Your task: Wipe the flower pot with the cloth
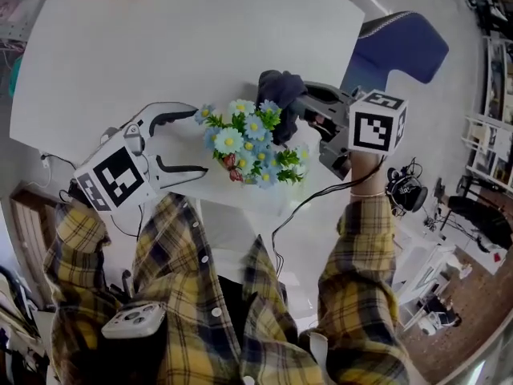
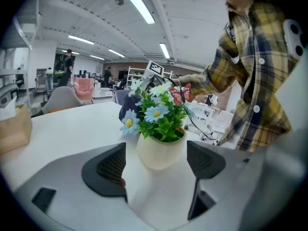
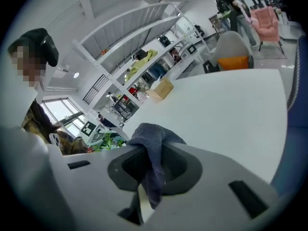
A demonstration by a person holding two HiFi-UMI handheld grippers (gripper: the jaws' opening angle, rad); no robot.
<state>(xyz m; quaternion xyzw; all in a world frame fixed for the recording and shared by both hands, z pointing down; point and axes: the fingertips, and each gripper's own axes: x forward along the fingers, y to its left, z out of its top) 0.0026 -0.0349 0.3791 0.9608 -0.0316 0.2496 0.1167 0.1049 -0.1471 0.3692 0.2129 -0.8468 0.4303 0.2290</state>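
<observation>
1. A flower pot (image 2: 161, 150) is standing close to the near edge of a white desk (image 1: 160, 38). It is cream-coloured and is carrying a bunch of blue and white flowers (image 1: 248, 147) with green leaves.
2. The left gripper (image 1: 200, 141) is lying low over the desk on the pot's left side and pointing at it. Its jaws are spreading wide. The left gripper view is showing the pot framed between the two tips, with a gap of bare desk on each side, so neither jaw is touching it.
3. The right gripper (image 3: 153, 167) is pinching a dark blue-grey cloth (image 3: 154, 134). Its jaws are pressing together on a fold of it, and the rest is bunching up above them.
4. In the head view the cloth (image 1: 279, 87) is sitting just beside the flowers, on their far right side. Whether it is touching the pot itself cannot be told, because the flowers are covering the pot from above.
5. A brown bag (image 2: 14, 129) is resting well apart from the pot, toward the far edge of the desk.
6. A blue chair (image 1: 397, 46) is standing off the right edge of the desk.
</observation>
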